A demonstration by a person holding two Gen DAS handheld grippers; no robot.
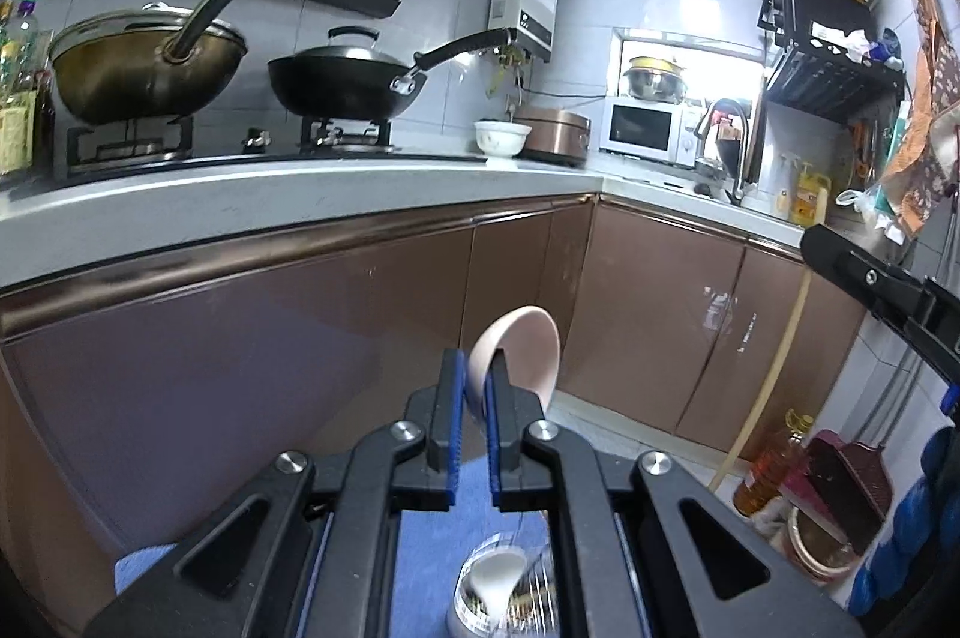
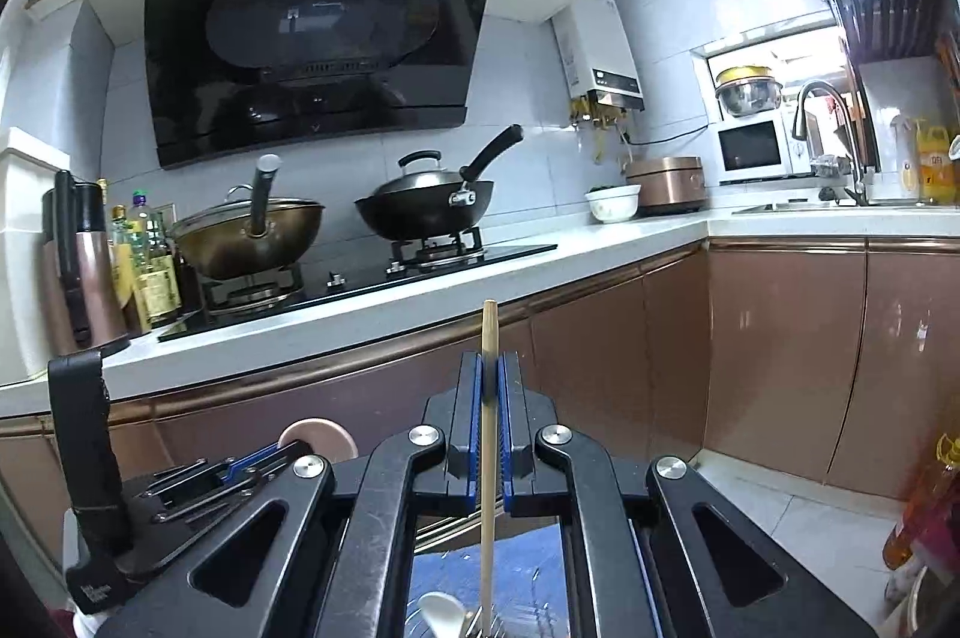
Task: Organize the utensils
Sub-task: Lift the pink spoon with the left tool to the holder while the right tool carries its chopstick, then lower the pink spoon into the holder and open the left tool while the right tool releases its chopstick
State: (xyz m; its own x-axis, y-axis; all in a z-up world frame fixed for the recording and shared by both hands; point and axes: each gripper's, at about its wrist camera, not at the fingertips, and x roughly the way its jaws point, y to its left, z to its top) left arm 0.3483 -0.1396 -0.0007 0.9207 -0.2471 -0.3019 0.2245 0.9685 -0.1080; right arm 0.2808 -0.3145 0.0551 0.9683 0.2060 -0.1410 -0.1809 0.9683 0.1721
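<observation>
- Pink spoon (image 1: 517,356), bowl upward, clamped between the blue pads of the left gripper (image 1: 474,386); held in the air in front of the brown cabinet doors (image 1: 654,314), at about 6 o'clock in the left wrist view.
- Wooden chopstick (image 2: 489,398), nearly upright, pinched between the closed pads of the right gripper (image 2: 489,398); tip above the fingers, lower end down toward 6 o'clock.
- Same chopstick seen from the left wrist view as a pale, curved line at 4 o'clock, under the black body of the right gripper.
- Left gripper with the pink spoon seen at 8 o'clock in the right wrist view, just beside the right gripper.
- Below both grippers, at 6 o'clock: a clear holder (image 1: 498,596) with a white spoon (image 1: 495,578) inside, on a blue cloth (image 1: 438,530).
- Farther out, at 10 o'clock in the left wrist view: bronze wok (image 1: 147,71) with glass lid on the stove, black wok (image 1: 348,83) with lid just beside it.
- At 12 o'clock on the white counter (image 1: 300,200): white bowl (image 1: 503,138) next to a brown rice cooker (image 1: 555,134).
- At 2 o'clock: white microwave (image 1: 645,129), faucet (image 1: 729,128), black rack (image 1: 834,26) on the wall.
- At 4 o'clock on the floor: bottle of oil (image 1: 774,464).
</observation>
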